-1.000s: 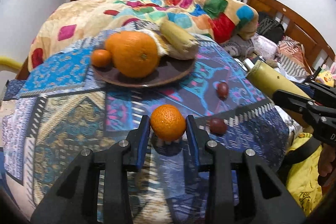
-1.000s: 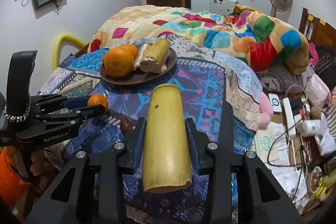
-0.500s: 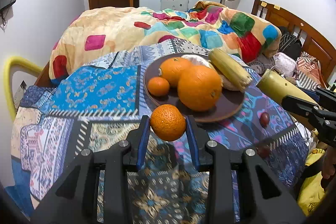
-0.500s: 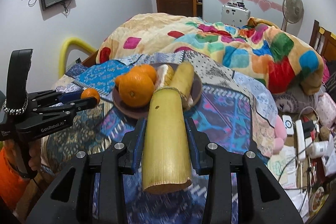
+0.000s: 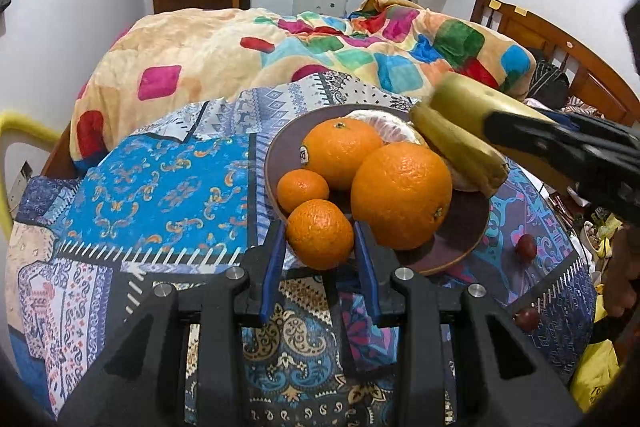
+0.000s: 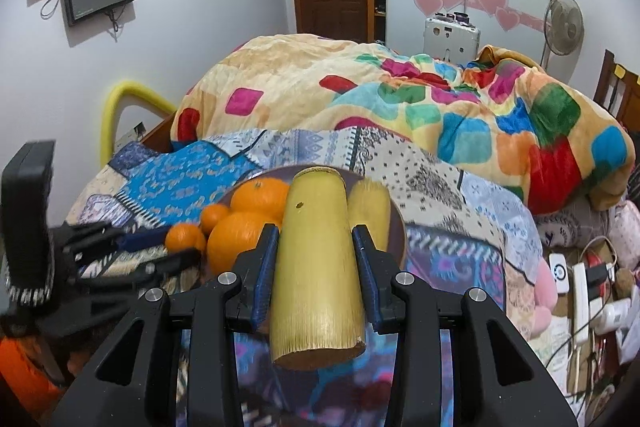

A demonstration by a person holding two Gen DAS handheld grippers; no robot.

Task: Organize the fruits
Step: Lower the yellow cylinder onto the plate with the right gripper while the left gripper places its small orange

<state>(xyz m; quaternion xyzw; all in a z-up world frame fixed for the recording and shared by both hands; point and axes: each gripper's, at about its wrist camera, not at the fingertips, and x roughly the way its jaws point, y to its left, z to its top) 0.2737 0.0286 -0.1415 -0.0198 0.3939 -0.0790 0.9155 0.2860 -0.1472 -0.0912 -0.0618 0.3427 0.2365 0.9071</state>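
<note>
My left gripper (image 5: 320,239) is shut on a small mandarin (image 5: 320,233), held at the near rim of the brown plate (image 5: 460,239). The plate holds two large oranges (image 5: 400,195), a small mandarin (image 5: 303,190), a peeled fruit (image 5: 384,125) and a yellow corn-like piece (image 5: 460,151). My right gripper (image 6: 316,251) is shut on a yellow cane piece (image 6: 316,267) and holds it over the plate (image 6: 396,231), beside the corn-like piece (image 6: 370,207). The cane also shows in the left wrist view (image 5: 464,99), and the left gripper in the right wrist view (image 6: 176,247).
Two small dark red fruits (image 5: 526,247) lie on the patterned cloth (image 5: 160,187) to the plate's right. A colourful quilt (image 5: 320,55) is heaped behind the plate. A wooden headboard (image 5: 560,47) stands at the right, with clutter (image 6: 580,287) beside the bed.
Both grippers moved toward the plate. The left one brought the mandarin up to the plate's near rim. The right one carried the cane piece over the plate.
</note>
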